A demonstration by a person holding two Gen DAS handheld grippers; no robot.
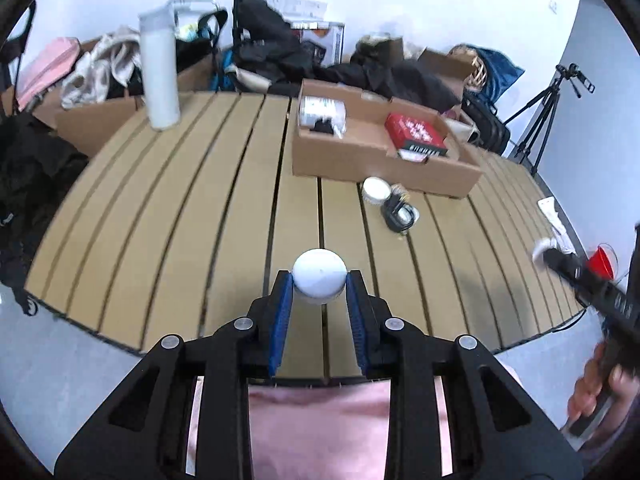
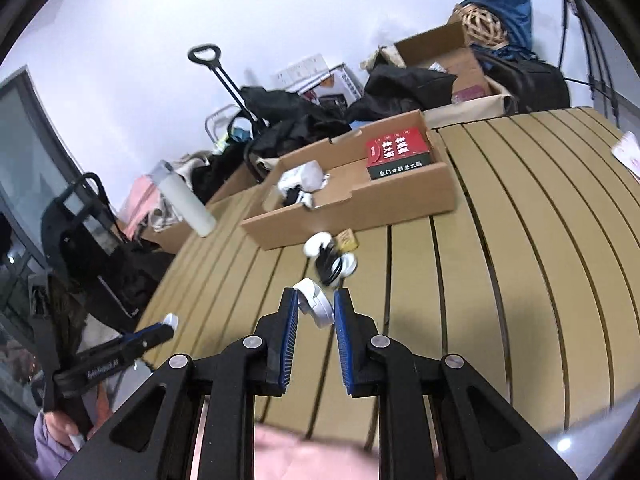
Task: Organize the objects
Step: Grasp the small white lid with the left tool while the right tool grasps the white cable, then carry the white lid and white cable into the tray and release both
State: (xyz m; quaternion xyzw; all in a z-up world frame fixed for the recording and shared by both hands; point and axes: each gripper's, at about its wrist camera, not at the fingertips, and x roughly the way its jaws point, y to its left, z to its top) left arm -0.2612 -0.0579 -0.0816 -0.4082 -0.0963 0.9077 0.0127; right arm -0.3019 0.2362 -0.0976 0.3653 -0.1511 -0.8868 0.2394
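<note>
**Both grippers holding white pieces above the slatted counter**

We are gripping a round white object (image 1: pixel 319 282) in the left gripper (image 1: pixel 319 286), its blue pads pressing on either side of it, nearly closed. It is hanging clear above the wooden slatted counter (image 1: pixel 180 208), on the near side. In the right gripper (image 2: pixel 316 306) we are pinching a flat white lid-like piece (image 2: pixel 316 306) between the pads, tilted on edge, also narrowly closed around it.

Ahead of both grippers, a small cluster is lying on the counter: a white round container (image 1: pixel 377 190) just beside a black cable bundle (image 1: pixel 400 214). Behind them an open cardboard box (image 1: pixel 384 168) is sitting on the counter, holding a red box (image 1: pixel 416 134) in its right part and a white-and-black bundle (image 1: pixel 322 114) in its left. A tall white bottle (image 1: pixel 160 80) is standing at the far left edge. We are seeing bags and clothing piled beyond the counter, blurred.
</note>
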